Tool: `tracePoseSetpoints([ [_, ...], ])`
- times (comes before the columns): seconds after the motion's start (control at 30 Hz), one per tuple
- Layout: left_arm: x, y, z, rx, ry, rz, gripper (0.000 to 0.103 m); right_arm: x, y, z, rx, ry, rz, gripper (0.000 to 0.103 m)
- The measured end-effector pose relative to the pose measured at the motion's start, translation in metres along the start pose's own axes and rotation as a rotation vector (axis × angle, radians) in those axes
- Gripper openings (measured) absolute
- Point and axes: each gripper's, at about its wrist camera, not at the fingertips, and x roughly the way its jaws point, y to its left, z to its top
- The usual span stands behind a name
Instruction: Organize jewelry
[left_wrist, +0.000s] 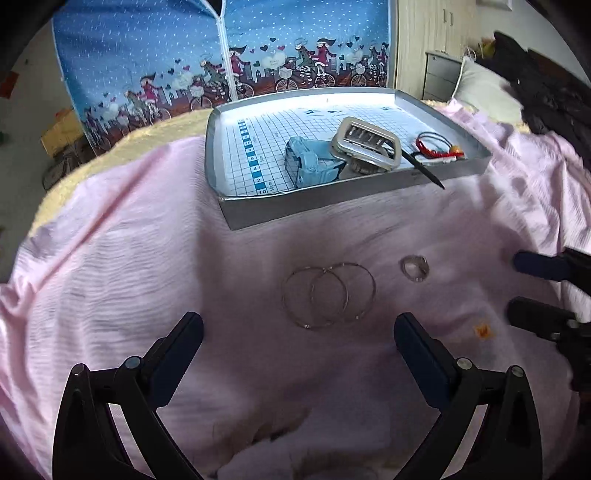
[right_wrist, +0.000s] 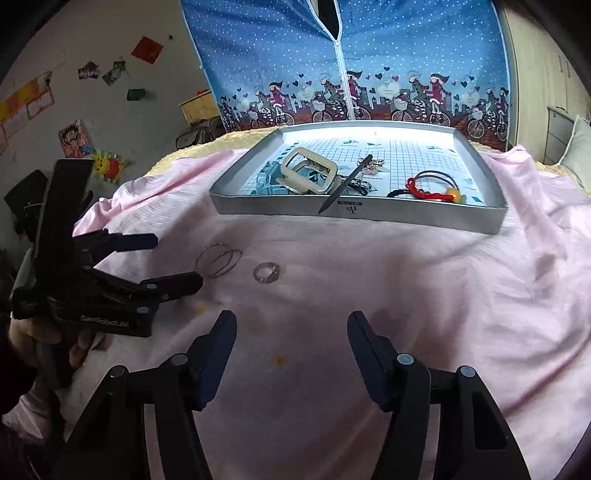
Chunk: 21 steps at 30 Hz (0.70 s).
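Both my claws are spread wide, grasping nothing: left claw (left_wrist: 298, 334) hovers over the pink sheet (left_wrist: 147, 258), with the two hoop earrings (left_wrist: 328, 295) just past its tips at 12 o'clock and the small ring (left_wrist: 414, 268) at 1. Right claw (right_wrist: 291, 332) hangs beside it; silver tray (right_wrist: 369, 212) further back at 12

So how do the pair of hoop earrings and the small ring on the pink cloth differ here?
The hoop earrings are two thin wire circles that overlap; the ring is a single, thicker band. The hoops are much wider across than the ring. The hoops lie right ahead of the open left gripper, while the ring sits off to its right, nearer the right gripper. Both are silvery, lie flat on the cloth and are outside the tray.
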Motion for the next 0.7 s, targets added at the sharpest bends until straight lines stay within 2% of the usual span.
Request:
tracePoseSetpoints([
  [0.17, 0.011, 0.015, 0.015, -0.076, 0.042, -0.078, 0.1, 0.021, -0.013, 0.015, 0.037, -0.018, 0.045, 0.046],
  [0.27, 0.015, 0.02, 0.019, -0.082, 0.074, -0.125, 0.095, 0.025, -0.013, 0.023, 0.029, -0.04, 0.061, 0.043],
  [0.33, 0.018, 0.02, 0.018, -0.076, 0.09, -0.148, 0.082, 0.031, -0.011, 0.027, 0.012, -0.039, 0.066, 0.041],
  [0.4, 0.018, 0.024, 0.015, -0.082, 0.096, -0.182, 0.079, 0.041, -0.008, 0.027, -0.002, -0.017, 0.069, 0.04],
  [0.47, 0.015, 0.028, 0.013, -0.103, 0.086, -0.213, 0.071, 0.045, -0.004, 0.024, -0.014, -0.004, 0.059, 0.039],
  [0.53, 0.014, 0.032, 0.01, -0.118, 0.084, -0.234, 0.054, 0.047, -0.001, 0.021, -0.025, -0.003, 0.05, 0.039],
  [0.67, 0.016, 0.034, 0.008, -0.129, 0.09, -0.247, 0.043, 0.048, -0.001, 0.02, -0.016, -0.005, 0.046, 0.039],
  [0.7, 0.015, 0.035, 0.007, -0.132, 0.087, -0.253, 0.038, 0.049, -0.001, 0.019, -0.009, 0.0, 0.043, 0.039],
])
